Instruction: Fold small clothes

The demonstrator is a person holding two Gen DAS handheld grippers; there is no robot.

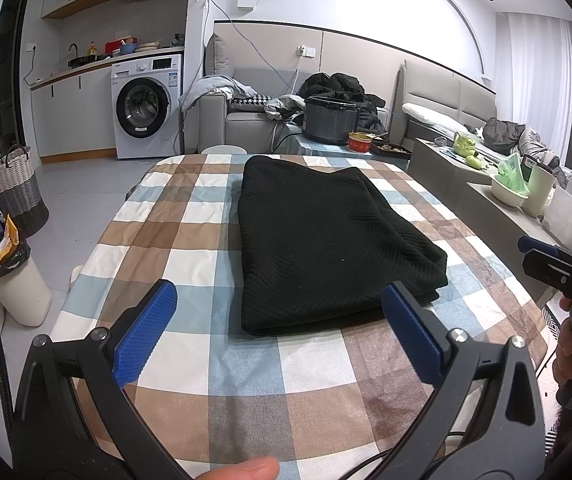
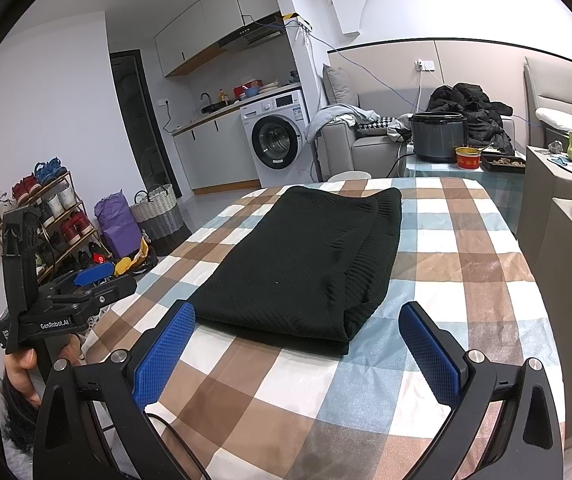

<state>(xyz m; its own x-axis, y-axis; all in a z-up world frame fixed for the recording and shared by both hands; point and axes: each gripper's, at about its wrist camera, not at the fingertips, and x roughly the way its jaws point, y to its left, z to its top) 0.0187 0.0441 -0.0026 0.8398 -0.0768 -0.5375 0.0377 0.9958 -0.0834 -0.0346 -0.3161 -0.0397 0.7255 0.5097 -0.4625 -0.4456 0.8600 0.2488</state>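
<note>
Left claw (image 1: 278,304) and right claw (image 2: 297,320) gape wide, both empty, as we hover near the folded black ribbed knit garment (image 1: 325,240) on the checked-cloth counter (image 1: 246,380); we'd pinch all layers together.

I read the folded knit garment (image 1: 325,236) as black, on a tablecloth (image 1: 190,216) checked brown, light blue and white. My finger pads (image 2: 164,356) show textured blue.

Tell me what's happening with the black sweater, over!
Left gripper open, empty. Right gripper open, empty. Black sweater lies folded on the checked tablecloth, untouched. Nothing in the way.
</note>
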